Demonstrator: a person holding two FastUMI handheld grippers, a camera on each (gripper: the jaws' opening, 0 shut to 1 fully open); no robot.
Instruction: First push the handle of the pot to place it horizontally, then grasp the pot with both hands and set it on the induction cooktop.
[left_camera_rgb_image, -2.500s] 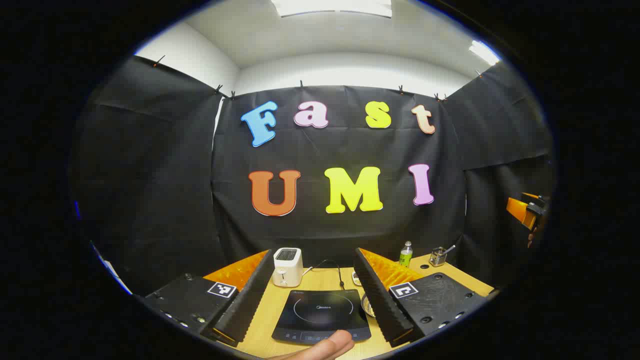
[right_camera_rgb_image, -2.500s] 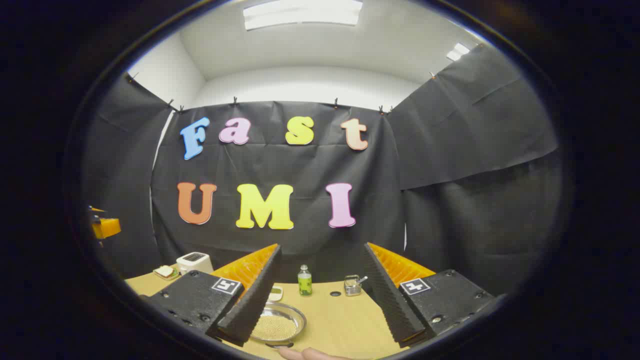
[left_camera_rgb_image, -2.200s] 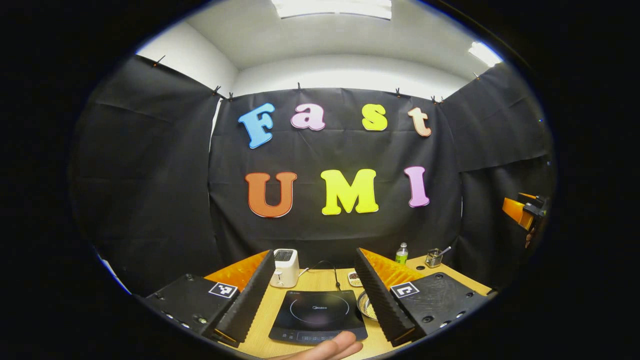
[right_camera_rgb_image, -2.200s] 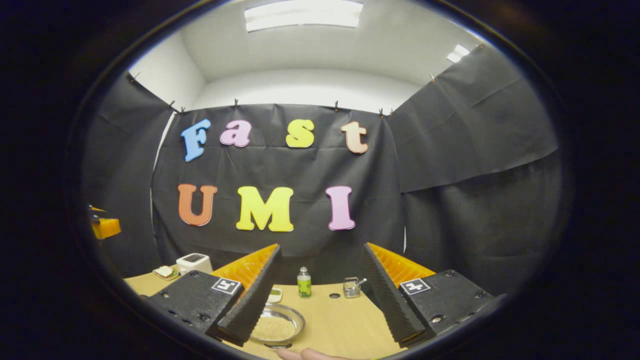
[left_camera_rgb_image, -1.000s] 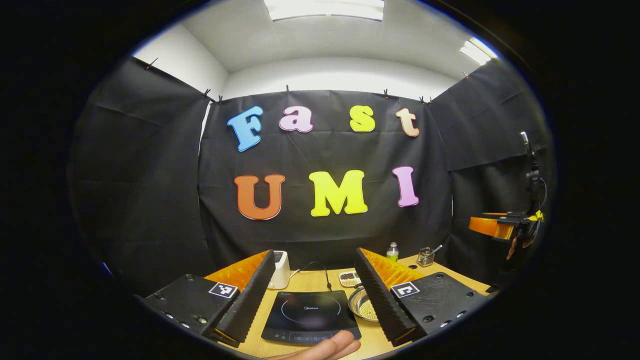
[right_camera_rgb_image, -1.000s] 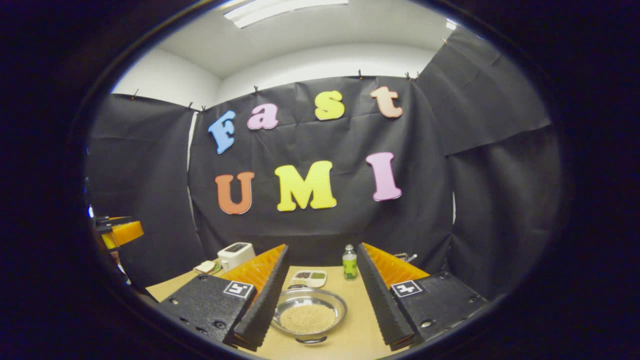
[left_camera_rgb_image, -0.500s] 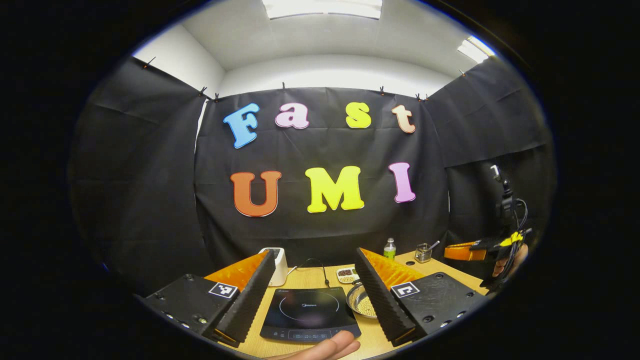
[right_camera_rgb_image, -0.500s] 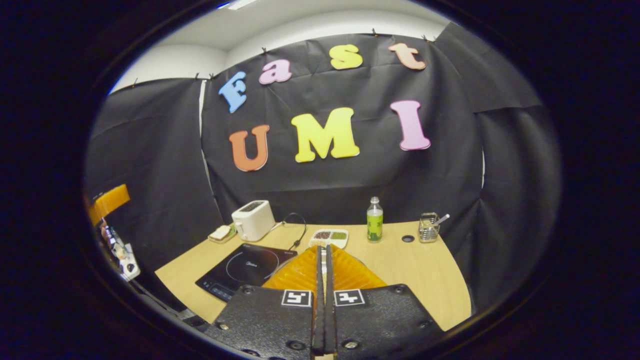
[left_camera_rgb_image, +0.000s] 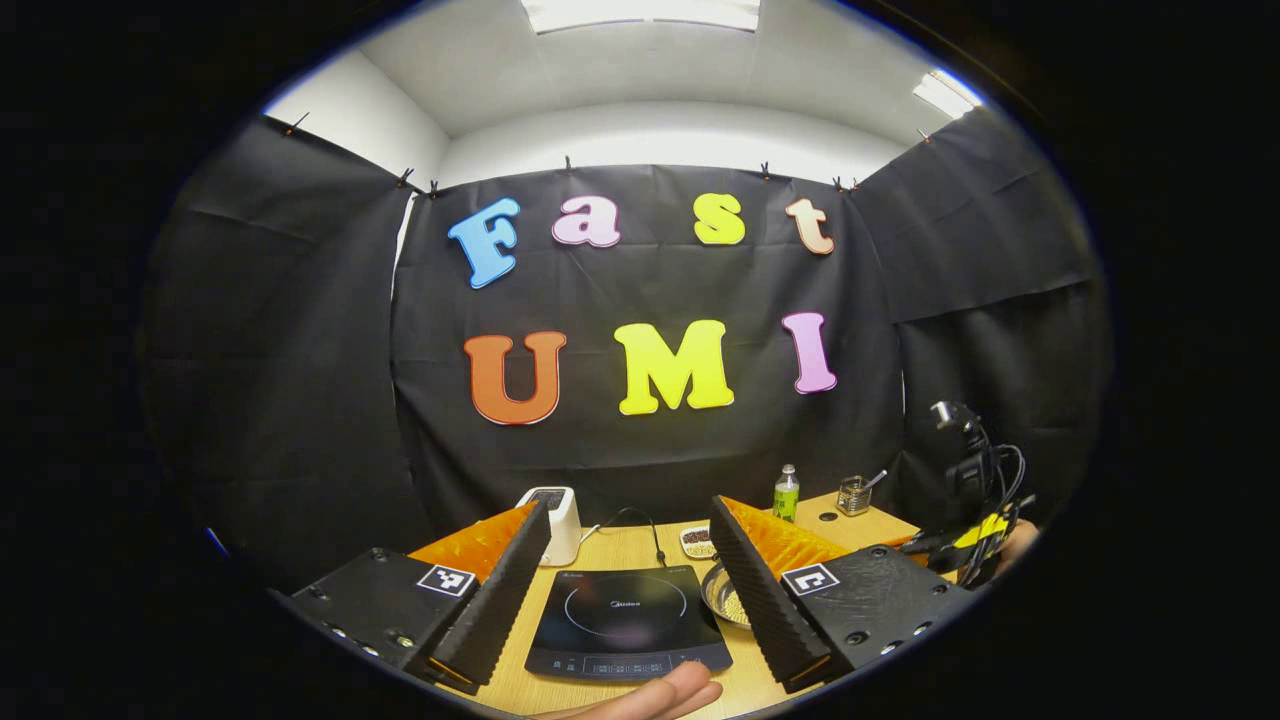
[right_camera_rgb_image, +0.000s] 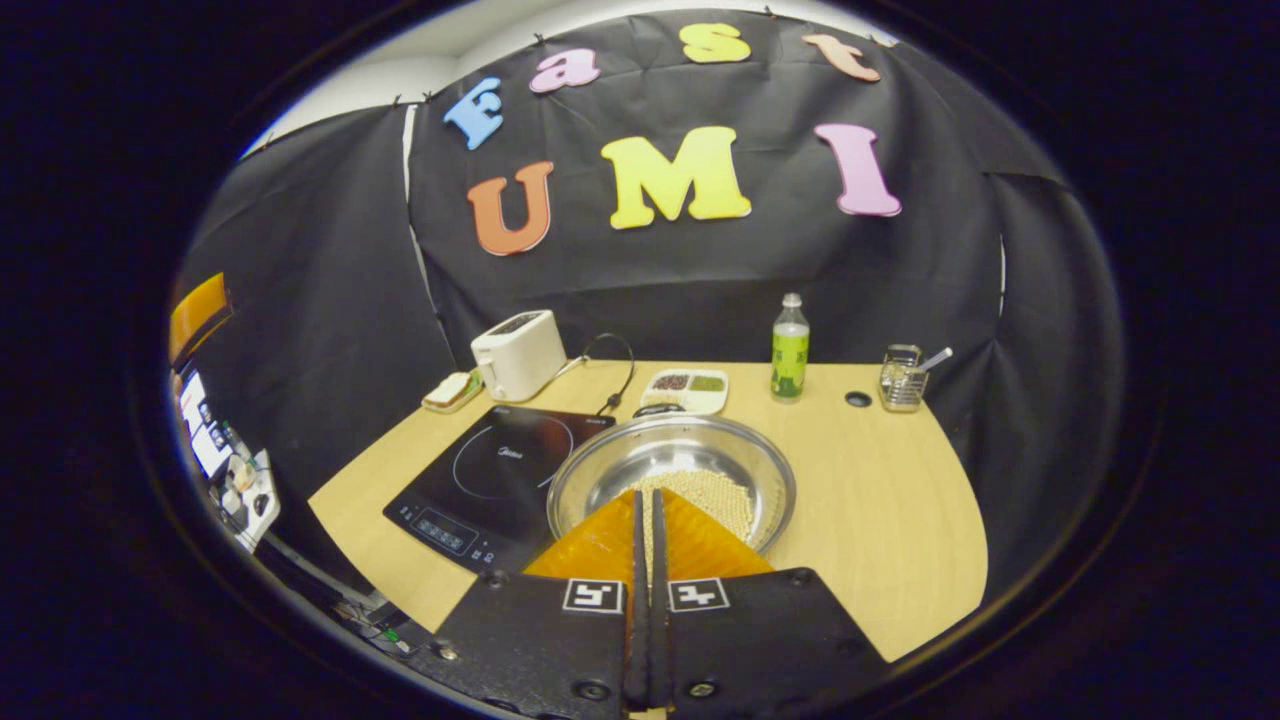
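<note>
Since half a second ago the right tool (right_camera_rgb_image: 648, 500) has dipped toward the counter (right_camera_rgb_image: 880, 500), so the pot, then hidden behind its fingers, now shows ahead of them; its fingers remain pressed together with nothing between them. The left tool (left_camera_rgb_image: 630, 545) has barely shifted and is spread wide over the cooktop.

In the right gripper view the wooden counter lies below and ahead of the right tool. The black induction cooktop (right_camera_rgb_image: 490, 475) sits forward and to the left of the fingertips, flat on the counter. The steel pot (right_camera_rgb_image: 672, 470), holding pale grains, stands directly ahead of the closed tips, just beside the cooktop's right edge; whether they touch cannot be told. Its handle is not clear from here. Past the cooktop stands a white toaster (right_camera_rgb_image: 518, 353), with a sandwich on a small plate (right_camera_rgb_image: 452, 390) to its left. Beyond the pot lie a divided dish (right_camera_rgb_image: 685, 388), a green bottle (right_camera_rgb_image: 789, 350) and a wire holder (right_camera_rgb_image: 903, 380).

In the left gripper view the cooktop (left_camera_rgb_image: 625, 620) lies between the spread fingers, the pot (left_camera_rgb_image: 722, 598) peeks from behind the right-hand finger, and a person's fingertip (left_camera_rgb_image: 650, 695) shows at the bottom.
</note>
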